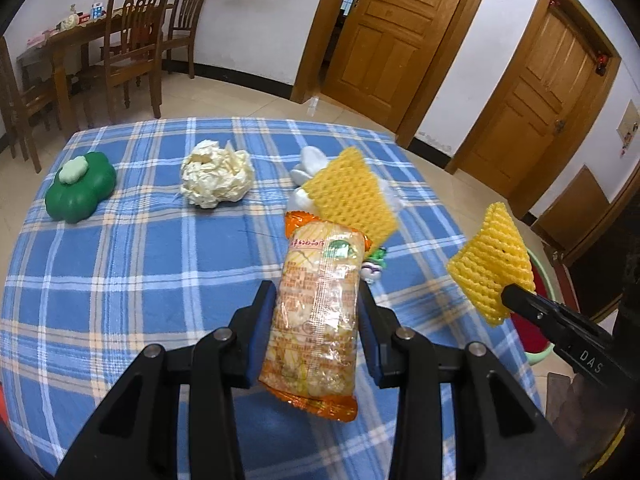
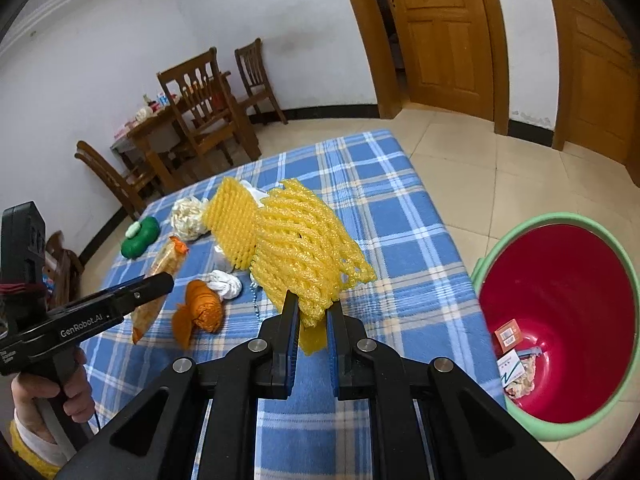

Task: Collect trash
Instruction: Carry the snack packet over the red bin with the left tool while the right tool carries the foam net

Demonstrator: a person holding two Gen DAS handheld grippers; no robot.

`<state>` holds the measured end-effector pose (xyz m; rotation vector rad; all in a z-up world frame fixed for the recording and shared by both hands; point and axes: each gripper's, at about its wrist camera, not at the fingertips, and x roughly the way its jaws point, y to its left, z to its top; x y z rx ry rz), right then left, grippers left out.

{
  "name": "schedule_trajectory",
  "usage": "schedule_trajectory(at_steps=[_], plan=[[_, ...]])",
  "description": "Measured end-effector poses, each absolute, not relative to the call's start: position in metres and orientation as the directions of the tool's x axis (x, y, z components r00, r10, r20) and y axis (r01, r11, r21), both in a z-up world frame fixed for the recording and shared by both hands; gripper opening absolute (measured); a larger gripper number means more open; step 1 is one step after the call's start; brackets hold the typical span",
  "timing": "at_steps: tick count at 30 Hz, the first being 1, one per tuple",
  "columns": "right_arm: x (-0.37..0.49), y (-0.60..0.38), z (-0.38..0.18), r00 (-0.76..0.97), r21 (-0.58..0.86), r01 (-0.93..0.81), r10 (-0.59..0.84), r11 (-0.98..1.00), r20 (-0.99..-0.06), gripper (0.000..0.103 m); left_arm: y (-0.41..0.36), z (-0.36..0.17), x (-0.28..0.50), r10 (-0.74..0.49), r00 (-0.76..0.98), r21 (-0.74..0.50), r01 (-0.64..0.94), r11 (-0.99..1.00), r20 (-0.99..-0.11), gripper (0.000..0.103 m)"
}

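- Our left gripper (image 1: 316, 300) is clamped on the wrapper (image 1: 316, 304), a long crinkly orange-and-clear snack packet, held upright above the table (image 1: 120, 280).
- Our right gripper (image 2: 313, 312) is nearly closed, pinching one corner of a yellow foam net (image 2: 308, 256), which fans out loose above the jaws.
- We judge that thin corner hold the weak spot: the net is light and springy, so a quick swing could pull it free and drop it short of the bin (image 2: 624, 264).
- The wrapper is slick film, gripped mid-length; we think it could slide through the pads if tilted.
- The bin, red inside with a green rim, stands on the floor just off the table's right edge, some scraps already in it.
- Left on the cloth: a second net (image 1: 352, 196), a paper wad (image 1: 216, 176), white tissue (image 2: 226, 284), an orange scrap (image 2: 202, 308) and a green box (image 1: 80, 188).
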<state>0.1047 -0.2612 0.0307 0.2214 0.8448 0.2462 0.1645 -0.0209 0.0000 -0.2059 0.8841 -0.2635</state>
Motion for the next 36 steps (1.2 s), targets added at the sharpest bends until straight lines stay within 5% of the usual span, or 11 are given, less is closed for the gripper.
schedule_trajectory(at_steps=[36], plan=[[0.039, -0.328, 0.065, 0.768, 0.324, -0.004, 0.210, 0.946, -0.605, 0.012, -0.089, 0.036, 0.122, -0.431, 0.595, -0.315, 0.294, 0.902, -0.678, 0.040]])
